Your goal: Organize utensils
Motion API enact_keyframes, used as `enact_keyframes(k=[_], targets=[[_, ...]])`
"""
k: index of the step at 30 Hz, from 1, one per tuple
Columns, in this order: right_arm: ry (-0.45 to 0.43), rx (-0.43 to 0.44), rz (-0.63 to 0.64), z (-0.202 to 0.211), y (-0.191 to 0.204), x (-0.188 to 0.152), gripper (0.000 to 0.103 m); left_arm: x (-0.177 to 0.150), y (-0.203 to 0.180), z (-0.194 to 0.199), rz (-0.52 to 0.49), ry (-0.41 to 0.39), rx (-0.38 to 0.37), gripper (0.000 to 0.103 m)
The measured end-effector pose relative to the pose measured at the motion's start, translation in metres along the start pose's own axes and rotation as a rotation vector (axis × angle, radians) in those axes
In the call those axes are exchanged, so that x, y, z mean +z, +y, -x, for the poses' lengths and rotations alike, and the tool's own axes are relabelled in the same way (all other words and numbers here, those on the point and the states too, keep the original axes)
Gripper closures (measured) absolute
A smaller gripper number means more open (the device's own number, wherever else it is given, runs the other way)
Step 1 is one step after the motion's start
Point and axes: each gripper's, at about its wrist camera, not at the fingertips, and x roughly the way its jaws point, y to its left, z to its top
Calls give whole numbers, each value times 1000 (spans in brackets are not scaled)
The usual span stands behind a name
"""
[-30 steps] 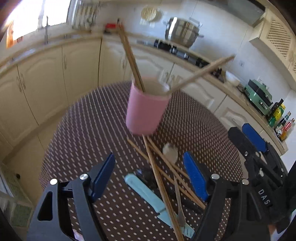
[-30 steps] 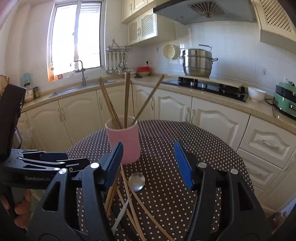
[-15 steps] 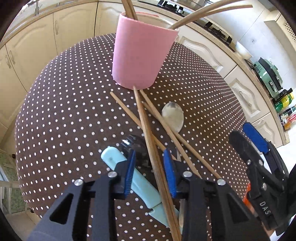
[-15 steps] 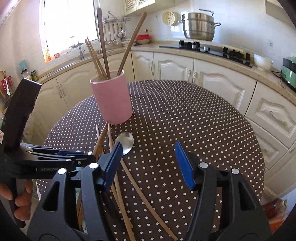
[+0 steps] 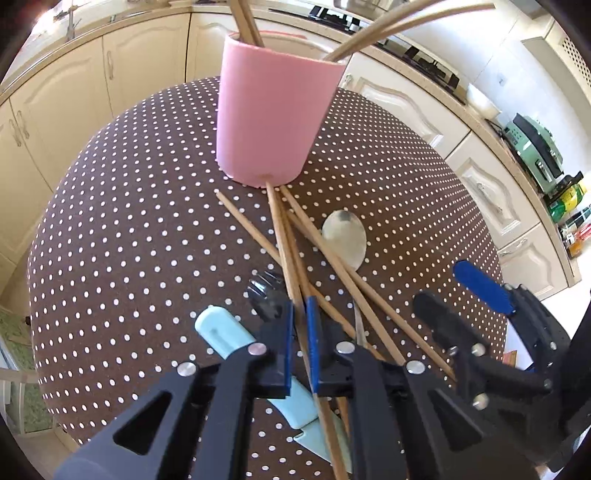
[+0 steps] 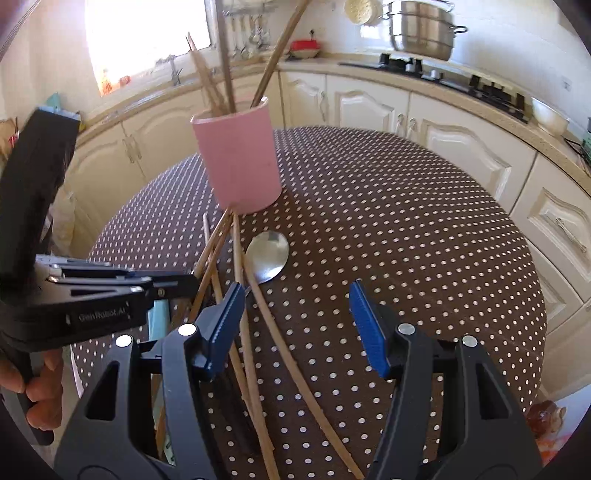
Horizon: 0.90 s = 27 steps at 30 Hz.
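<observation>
A pink cup (image 5: 273, 118) stands on the dotted table (image 5: 129, 240) with several chopsticks in it; it also shows in the right wrist view (image 6: 240, 162). Loose wooden chopsticks (image 5: 284, 236) lie fanned in front of it, beside a metal spoon (image 5: 345, 240) and over a black fork (image 5: 264, 291) and a light-blue-handled knife (image 5: 229, 332). My left gripper (image 5: 300, 332) is shut on one or two chopsticks low over the table. My right gripper (image 6: 297, 310) is open and empty above the chopsticks (image 6: 240, 295) and spoon (image 6: 267, 254).
Cream kitchen cabinets and a counter curve around the round table. A hob with a steel pot (image 6: 421, 29) stands at the back, a green appliance (image 5: 532, 144) and bottles at the right. The left gripper's body (image 6: 92, 302) sits close to my right gripper's left finger.
My left gripper dropped toward the table and closed from wide open onto the chopsticks. My right gripper tilted down toward the table and stayed open.
</observation>
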Motion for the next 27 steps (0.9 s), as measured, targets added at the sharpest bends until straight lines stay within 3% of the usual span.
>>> enact_keyframes(k=[6,11,18,20,27], targets=[[96,23,79,-19,18,3,45,-4,15,10,32,-21,-25,97],[174,22,138,-37,33,11,67,-9,28,23,44,-48,-23,97],[274,6,207,-55,48,14,79,-15,49,38,60,-67,-28,97],[286,10,213,-58,50,13,91,-16,54,40,62,-74,-34,97],[263,20,202,-51,53,14,92,-20,57,56,49,-118,-59,100]])
